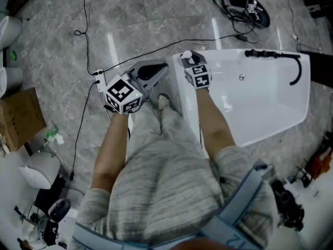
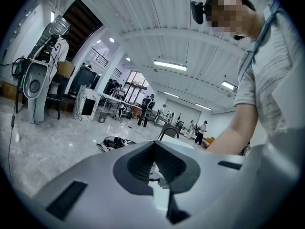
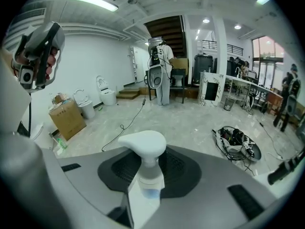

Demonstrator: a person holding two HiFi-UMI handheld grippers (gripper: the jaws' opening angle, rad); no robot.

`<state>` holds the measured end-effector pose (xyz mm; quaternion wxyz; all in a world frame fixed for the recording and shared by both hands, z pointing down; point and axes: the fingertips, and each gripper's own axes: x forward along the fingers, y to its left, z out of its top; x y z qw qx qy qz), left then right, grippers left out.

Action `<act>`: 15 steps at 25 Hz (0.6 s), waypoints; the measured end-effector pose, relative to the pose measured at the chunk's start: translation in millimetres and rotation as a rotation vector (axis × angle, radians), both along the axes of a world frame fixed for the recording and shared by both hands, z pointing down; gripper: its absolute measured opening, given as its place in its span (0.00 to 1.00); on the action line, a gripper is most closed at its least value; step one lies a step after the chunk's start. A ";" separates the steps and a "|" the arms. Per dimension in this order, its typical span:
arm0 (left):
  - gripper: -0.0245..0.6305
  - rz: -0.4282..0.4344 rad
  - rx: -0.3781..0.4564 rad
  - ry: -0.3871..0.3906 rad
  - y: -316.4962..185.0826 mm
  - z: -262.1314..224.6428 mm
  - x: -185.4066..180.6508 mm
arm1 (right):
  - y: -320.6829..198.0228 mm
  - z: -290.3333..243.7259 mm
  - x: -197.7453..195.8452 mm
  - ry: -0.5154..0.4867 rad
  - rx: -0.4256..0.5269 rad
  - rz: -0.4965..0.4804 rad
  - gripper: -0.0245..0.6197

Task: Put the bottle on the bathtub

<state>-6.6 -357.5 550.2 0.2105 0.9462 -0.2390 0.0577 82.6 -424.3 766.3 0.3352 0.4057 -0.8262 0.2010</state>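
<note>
A white pump bottle [image 1: 186, 54] stands upright between the jaws of my right gripper [image 1: 190, 61], which is shut on it. In the head view the bottle is at the near left corner of the white bathtub [image 1: 260, 95], over its rim. The right gripper view shows the pump head [image 3: 143, 144] and the bottle's neck between the dark pads [image 3: 178, 168]. To the left of the tub, over the floor, my left gripper [image 1: 152, 73] has its jaws together and holds nothing. The left gripper view looks over those jaws [image 2: 155, 149] toward the tub's black faucet [image 2: 167, 131].
A black faucet bar [image 1: 276, 53] runs along the tub's far rim. Cables [image 1: 86, 40] cross the grey marble floor. A black bundle of gear [image 1: 242, 4] lies beyond the tub. A cardboard box [image 1: 18, 119] and a white toilet [image 1: 39, 171] stand at the left.
</note>
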 end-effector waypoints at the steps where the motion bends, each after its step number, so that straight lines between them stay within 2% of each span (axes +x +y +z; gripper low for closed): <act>1: 0.04 -0.001 -0.001 0.001 0.7 0.3 -0.5 | 0.7 -0.2 -0.8 0.004 0.003 -0.003 0.22; 15: 0.04 0.003 0.000 0.013 7.8 -1.4 -0.8 | 15.0 3.0 -18.8 0.104 0.006 -0.136 0.22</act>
